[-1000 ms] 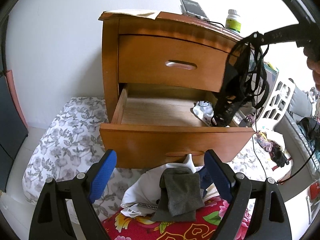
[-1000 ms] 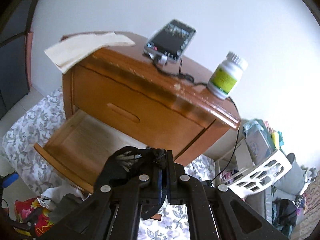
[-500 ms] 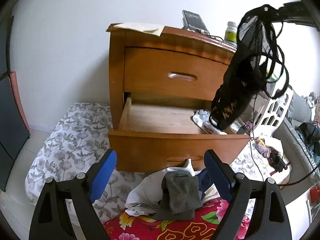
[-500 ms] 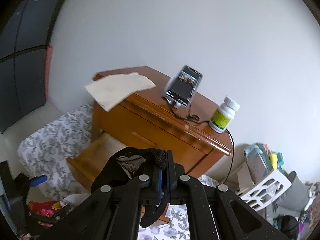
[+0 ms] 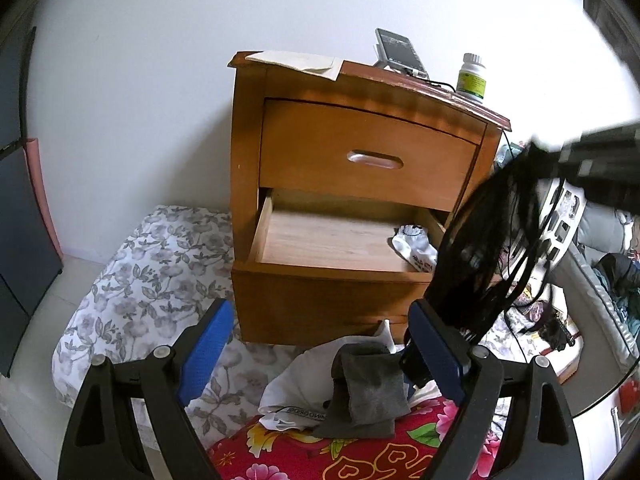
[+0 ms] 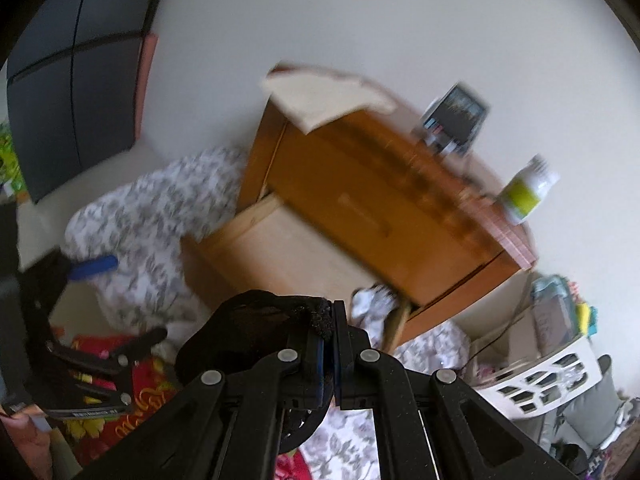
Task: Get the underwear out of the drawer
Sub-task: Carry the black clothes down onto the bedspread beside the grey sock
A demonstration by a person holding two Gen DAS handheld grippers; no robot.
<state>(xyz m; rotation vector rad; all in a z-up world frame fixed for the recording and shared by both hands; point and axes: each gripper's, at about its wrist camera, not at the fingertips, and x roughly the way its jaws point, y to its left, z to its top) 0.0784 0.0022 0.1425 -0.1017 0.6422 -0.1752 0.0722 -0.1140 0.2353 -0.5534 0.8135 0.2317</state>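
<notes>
Right hand-held gripper point(image 6: 328, 344) is clamping the black lacy underwear point(image 5: 476, 252), dangling clear of the open lower wooden drawer point(image 5: 332, 240); left hand-held gripper point(image 5: 320, 344) is sitting wide, empty. Transfer step, I'd say: next is lowering onto the clothes pile point(image 5: 344, 380), releasing. White sock point(image 5: 414, 246) is sitting in the drawer.

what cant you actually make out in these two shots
- Right wrist view: nightstand, phone and bottle label smeared by motion blur.
- Left wrist view: black underwear blurred, hiding the open drawer's right corner.
- Left wrist view: right gripper cut off by the edge; its jaws unseen there.
</notes>
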